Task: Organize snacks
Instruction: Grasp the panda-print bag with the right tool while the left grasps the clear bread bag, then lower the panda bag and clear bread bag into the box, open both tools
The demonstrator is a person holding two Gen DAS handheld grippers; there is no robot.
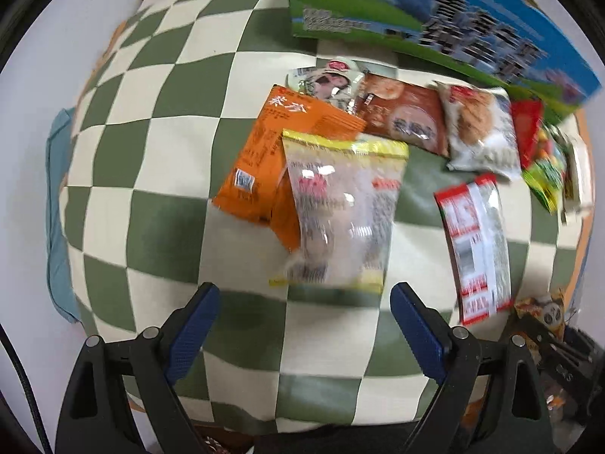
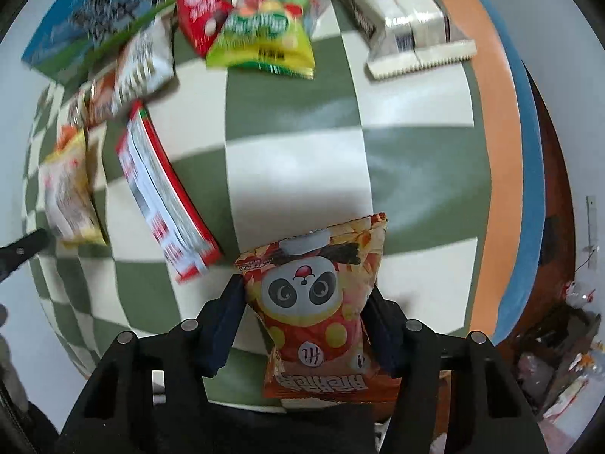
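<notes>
My left gripper (image 1: 304, 300) is open and empty, just short of a clear packet with yellow edges (image 1: 340, 215) that overlaps an orange packet (image 1: 272, 151). A red-and-white packet (image 1: 476, 249) lies to its right. Behind them lie a brown packet (image 1: 408, 117) and a white packet (image 1: 484, 128) in front of a blue-green carton (image 1: 435, 19). My right gripper (image 2: 306, 295) is shut on a red panda snack bag (image 2: 317, 302), held above the checked cloth. The red-and-white packet (image 2: 162, 196) lies to its left.
A green-and-cream checked cloth (image 1: 159, 174) covers the table. In the right wrist view, a green candy bag (image 2: 264, 34), a red bag (image 2: 200, 15) and a white wrapped pack (image 2: 408, 19) lie at the far side. The table's orange-blue edge (image 2: 506, 151) runs along the right.
</notes>
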